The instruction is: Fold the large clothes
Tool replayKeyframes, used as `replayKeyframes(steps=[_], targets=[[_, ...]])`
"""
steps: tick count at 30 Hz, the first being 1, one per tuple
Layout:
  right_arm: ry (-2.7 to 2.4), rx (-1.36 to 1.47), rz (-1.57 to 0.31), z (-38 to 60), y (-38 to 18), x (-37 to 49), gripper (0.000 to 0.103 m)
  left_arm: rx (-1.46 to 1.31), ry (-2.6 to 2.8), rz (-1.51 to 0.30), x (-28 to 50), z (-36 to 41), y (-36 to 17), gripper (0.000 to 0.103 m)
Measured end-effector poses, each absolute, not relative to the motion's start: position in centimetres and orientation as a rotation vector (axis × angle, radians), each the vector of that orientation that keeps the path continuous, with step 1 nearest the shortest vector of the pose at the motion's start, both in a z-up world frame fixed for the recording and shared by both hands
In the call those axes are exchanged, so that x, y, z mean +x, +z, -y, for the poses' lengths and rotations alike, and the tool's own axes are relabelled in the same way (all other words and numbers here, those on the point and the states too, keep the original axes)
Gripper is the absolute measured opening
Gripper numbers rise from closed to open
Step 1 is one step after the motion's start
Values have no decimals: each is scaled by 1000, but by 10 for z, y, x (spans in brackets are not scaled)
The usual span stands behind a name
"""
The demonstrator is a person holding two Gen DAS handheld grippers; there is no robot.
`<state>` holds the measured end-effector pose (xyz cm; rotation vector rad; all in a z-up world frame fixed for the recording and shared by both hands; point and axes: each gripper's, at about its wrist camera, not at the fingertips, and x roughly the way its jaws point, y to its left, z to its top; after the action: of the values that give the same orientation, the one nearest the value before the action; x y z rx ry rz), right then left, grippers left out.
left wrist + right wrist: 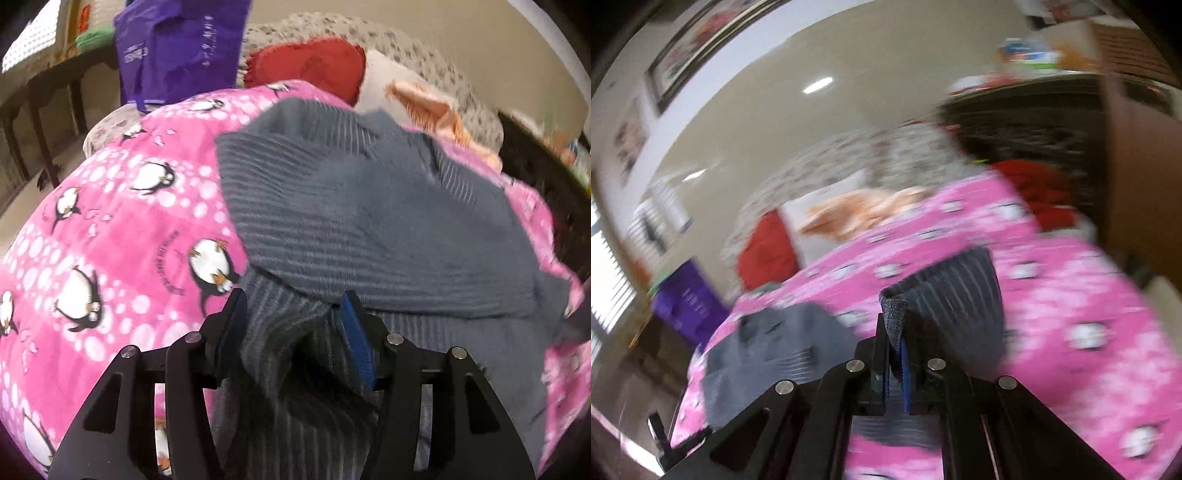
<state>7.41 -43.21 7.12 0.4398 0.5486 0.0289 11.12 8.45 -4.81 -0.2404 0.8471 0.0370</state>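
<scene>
Grey sweater (369,221) spreads ahead of your left gripper (291,317), jaws slack around fold; right gripper (894,332) pinches its edge.

Left wrist cam: close, angled steeply down over the pink penguin-print fleece blanket (110,229), grey ribbed knit garment (369,221) filling frame centre. Right wrist cam: shallower tilt, blurred. Shared: blanket, garment, red fringed cushion (310,66), purple fabric bag (173,48).

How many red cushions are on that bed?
2 that I can see. One red cushion lies at the head of the bed beside the white pillow; the other red cushion sits further right, past the pink blanket. More could be hidden.
</scene>
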Motion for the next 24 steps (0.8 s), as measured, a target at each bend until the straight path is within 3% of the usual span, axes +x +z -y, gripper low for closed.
replayKeyframes(steps=[6,12,15,17,18,24], targets=[[304,335,-624,259,36,136,4,-346,33,-843,113,-117,-32,53],[439,180,-798,133,-47,159,5,-370,-24,-834,124,-122,-17,53],[404,94,-892,121,-79,145,16,-344,-102,-848,136,-104,-16,53],[411,76,-887,122,-81,130,39,-335,-168,-867,147,-88,-19,53],[405,67,-887,124,-79,123,45,-331,-201,-882,152,-77,-22,53],[273,-123,-879,165,-81,58,48,-313,-425,-959,178,-2,-44,53]])
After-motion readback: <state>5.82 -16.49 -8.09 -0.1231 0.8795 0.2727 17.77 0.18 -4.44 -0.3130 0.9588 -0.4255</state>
